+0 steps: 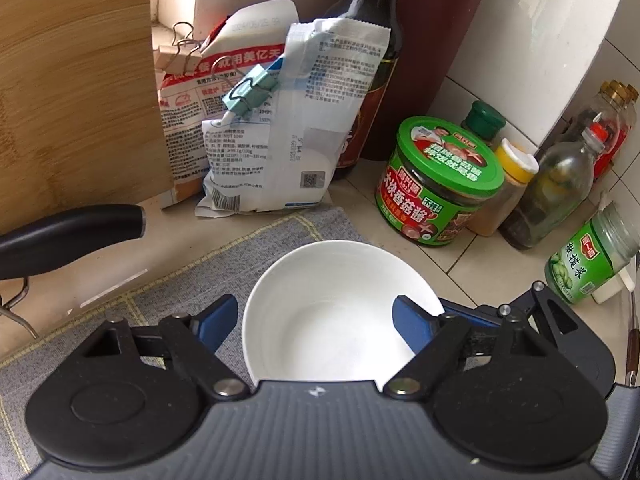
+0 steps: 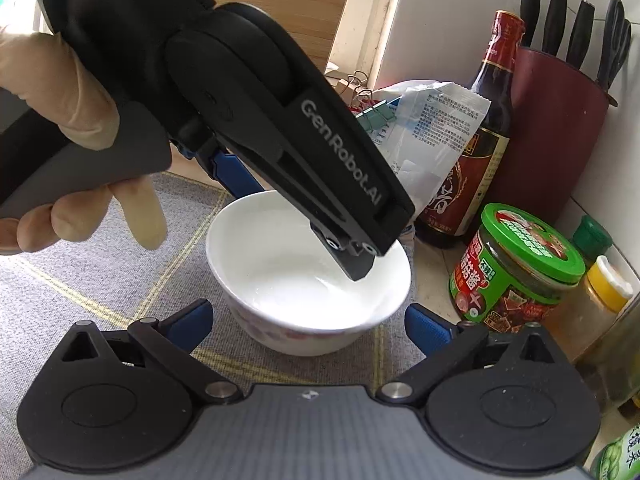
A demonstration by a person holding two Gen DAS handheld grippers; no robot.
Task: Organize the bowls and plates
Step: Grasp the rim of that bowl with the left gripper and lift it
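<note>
The bowl [image 2: 308, 276] was white with a red pattern outside; the mat [image 2: 100, 280] at 9 o'clock was grey with yellow lines; the jar [image 2: 516, 272] at 3 o'clock had a green lid

A grey woven mat [image 1: 168, 300] with yellow grid lines covers the tiled counter. At its far edge, clipped food packets [image 1: 256, 120] lean against a wooden cutting board [image 1: 72, 80]. A dark sauce bottle [image 2: 480, 148] stands behind the packets, beside a dark red knife block [image 2: 560, 132] holding black-handled knives. A green-lidded jar [image 1: 440, 180] stands right of the mat, with small condiment bottles [image 1: 560, 192] along the wall. A black pan handle [image 1: 68, 236] enters from the left.
</note>
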